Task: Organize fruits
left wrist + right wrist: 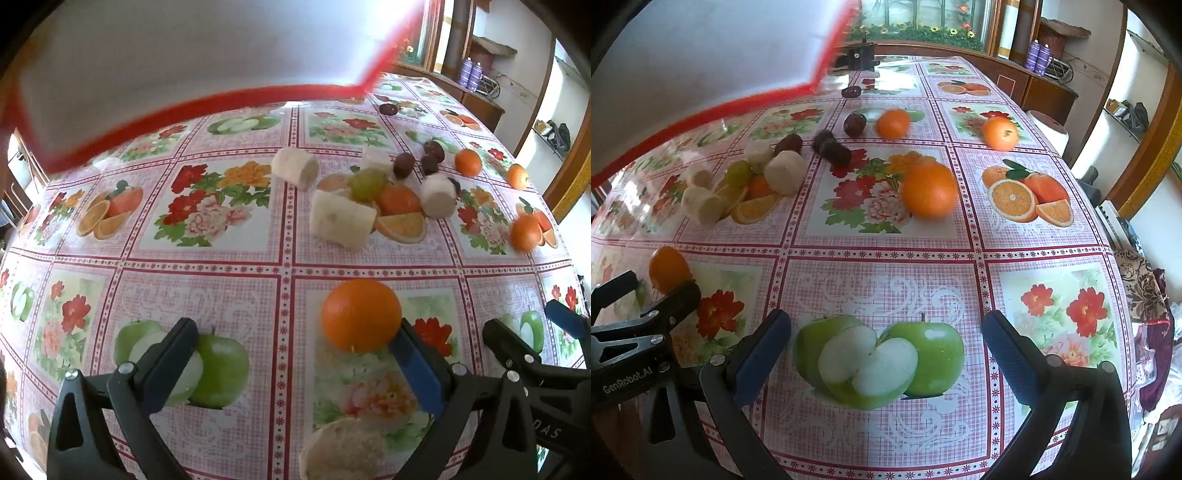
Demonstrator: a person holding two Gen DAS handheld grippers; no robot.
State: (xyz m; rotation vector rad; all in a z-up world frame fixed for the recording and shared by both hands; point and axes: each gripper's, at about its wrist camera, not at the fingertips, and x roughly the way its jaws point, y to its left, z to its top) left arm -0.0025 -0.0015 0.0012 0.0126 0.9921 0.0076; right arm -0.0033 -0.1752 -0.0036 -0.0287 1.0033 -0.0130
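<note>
Fruit lies loose on a floral tablecloth. My left gripper (295,354) is open; an orange (361,314) rests just ahead, against its right finger, and a banana piece (345,448) lies below between the fingers. Further off are banana pieces (341,218), a green grape (365,184), dark dates (403,165) and several small oranges (468,161). My right gripper (886,345) is open and empty over a printed apple picture. A large orange (929,190) lies ahead, with dates (834,149), banana pieces (785,172) and further oranges (1000,133) behind.
A white cloth or sheet with a red edge (207,103) hangs over the far left of the table, also in the right wrist view (701,110). The table's right edge (1115,236) drops toward clutter and a doorway. The left gripper's body (631,332) shows at left.
</note>
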